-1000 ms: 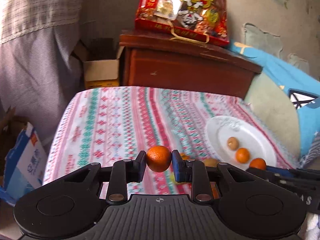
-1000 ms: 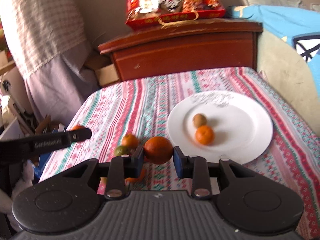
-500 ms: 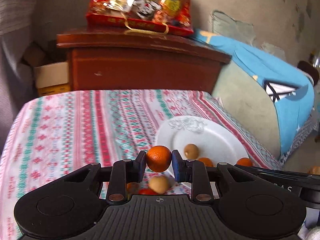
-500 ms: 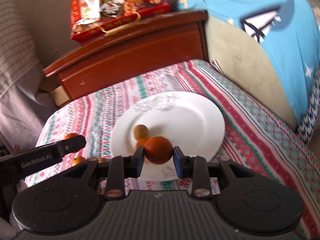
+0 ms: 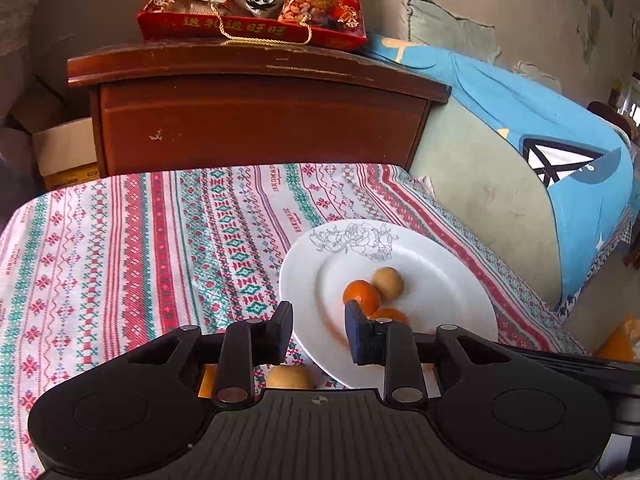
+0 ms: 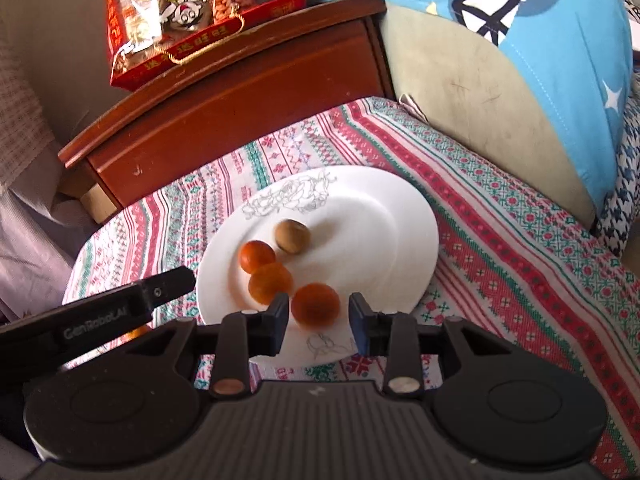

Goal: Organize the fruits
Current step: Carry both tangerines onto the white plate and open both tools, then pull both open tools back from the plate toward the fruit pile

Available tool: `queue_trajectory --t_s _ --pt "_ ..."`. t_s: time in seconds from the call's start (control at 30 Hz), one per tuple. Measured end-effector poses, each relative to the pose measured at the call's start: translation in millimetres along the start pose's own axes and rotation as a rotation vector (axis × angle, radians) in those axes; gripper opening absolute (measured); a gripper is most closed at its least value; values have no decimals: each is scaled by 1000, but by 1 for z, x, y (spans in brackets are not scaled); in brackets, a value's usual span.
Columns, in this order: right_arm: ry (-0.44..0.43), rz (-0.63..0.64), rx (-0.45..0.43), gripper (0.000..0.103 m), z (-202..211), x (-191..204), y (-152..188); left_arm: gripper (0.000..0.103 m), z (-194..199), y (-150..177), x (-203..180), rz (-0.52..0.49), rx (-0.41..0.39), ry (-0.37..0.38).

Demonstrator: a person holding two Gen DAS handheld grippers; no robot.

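Claws (image 5: pixel 318 332) (image 6: pixel 318 328) parted, empty; oranges (image 6: pixel 315 305) crowd plate (image 6: pixel 384 216).

A lived-in home room: a bench under a red-and-green patterned cloth (image 5: pixel 160 240), a dark wooden cabinet (image 5: pixel 256 120) topped with a red snack gift bag (image 5: pixel 256 0), a sofa draped in a blue cover (image 5: pixel 540 152), a cardboard box (image 5: pixel 64 152), peeling wall paint (image 5: pixel 560 12).

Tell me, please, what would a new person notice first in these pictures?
Probably the white plate on the striped tablecloth, holding three oranges and one brown fruit. The nearest orange lies between the open fingers of the right hand-held gripper. Behind, a bright red snack bag sits on the wooden cabinet.
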State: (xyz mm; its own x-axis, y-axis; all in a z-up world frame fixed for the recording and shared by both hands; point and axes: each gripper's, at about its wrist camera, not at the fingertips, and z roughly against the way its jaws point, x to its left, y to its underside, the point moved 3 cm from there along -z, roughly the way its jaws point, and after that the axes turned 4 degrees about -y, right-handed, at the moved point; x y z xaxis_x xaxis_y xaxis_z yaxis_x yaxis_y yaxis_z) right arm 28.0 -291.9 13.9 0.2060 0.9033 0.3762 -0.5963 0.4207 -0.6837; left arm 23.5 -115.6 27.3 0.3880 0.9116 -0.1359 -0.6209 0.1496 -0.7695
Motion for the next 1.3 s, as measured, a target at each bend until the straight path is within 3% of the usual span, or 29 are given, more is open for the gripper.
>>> queue_trajectory --t_s 0.37,0.73,0.83,0.9,1.0,1.1,1.2,1.3 --pt "5 -42 -26 57 22 5 -3 30 25 -16 36 22 134 -86" --pt "-135 -2 3 67 31 45 -4 34 33 -34 76 147 99 -82" --pt "-206 53 49 68 27 55 -3 44 34 -42 86 196 88 -33" --pt "-201 110 78 68 20 59 -2 45 39 -41 93 245 82 -76" --pt "-201 146 69 68 15 59 -3 45 58 -35 98 321 59 -78" --pt "-173 143 59 68 19 56 3 52 78 -24 90 219 -4 -179" --pt "-176 164 62 68 24 57 15 56 84 -8 88 168 -5 -209" --pt "-167 279 57 68 22 68 28 56 87 11 89 136 22 -236"
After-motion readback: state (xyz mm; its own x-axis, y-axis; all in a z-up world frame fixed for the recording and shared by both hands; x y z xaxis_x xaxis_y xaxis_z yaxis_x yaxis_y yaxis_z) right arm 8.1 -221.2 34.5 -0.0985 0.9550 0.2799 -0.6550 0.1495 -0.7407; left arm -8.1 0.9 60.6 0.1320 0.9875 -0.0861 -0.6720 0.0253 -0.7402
